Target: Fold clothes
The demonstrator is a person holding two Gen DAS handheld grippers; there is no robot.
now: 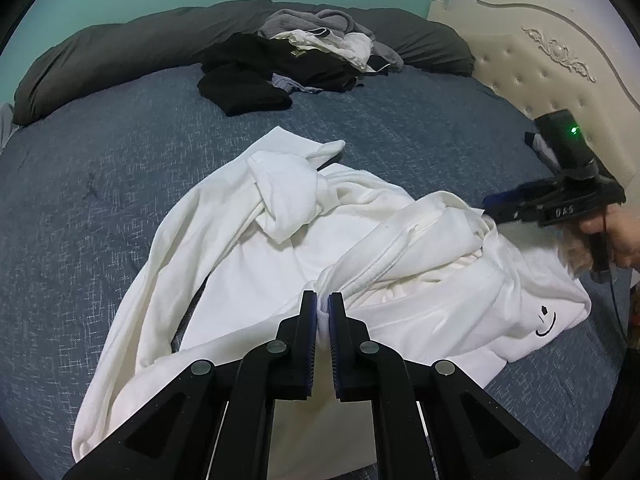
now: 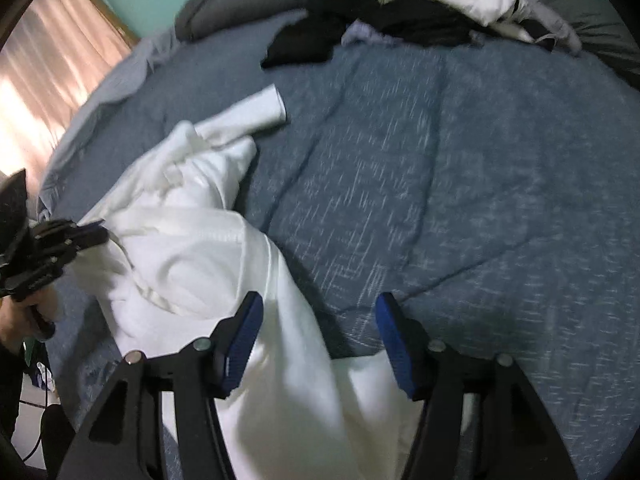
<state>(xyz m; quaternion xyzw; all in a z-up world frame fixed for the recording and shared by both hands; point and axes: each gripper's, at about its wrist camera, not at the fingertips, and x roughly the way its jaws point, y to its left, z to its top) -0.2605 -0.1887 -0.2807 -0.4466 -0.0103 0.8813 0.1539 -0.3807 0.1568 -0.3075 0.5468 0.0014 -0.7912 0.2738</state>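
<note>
Left claw (image 1: 323, 308), bottom centre of left view, pinched tight on fold of white garment (image 1: 280, 248). Right claw (image 2: 318, 344) wide apart in own view, nothing between pads, cloth under left finger only; in left view its tips meet cloth at right edge, grip I cannot tell there.

Garment crumpled on blue bed (image 1: 100, 184), mid-frame. Long axis, I judge, lower left to right; sleeve cuff (image 2: 274, 108) points toward clothes pile (image 1: 304, 56) at top.

I would close right claw on hem, then spread both apart, pull cloth flat before folding.
</note>
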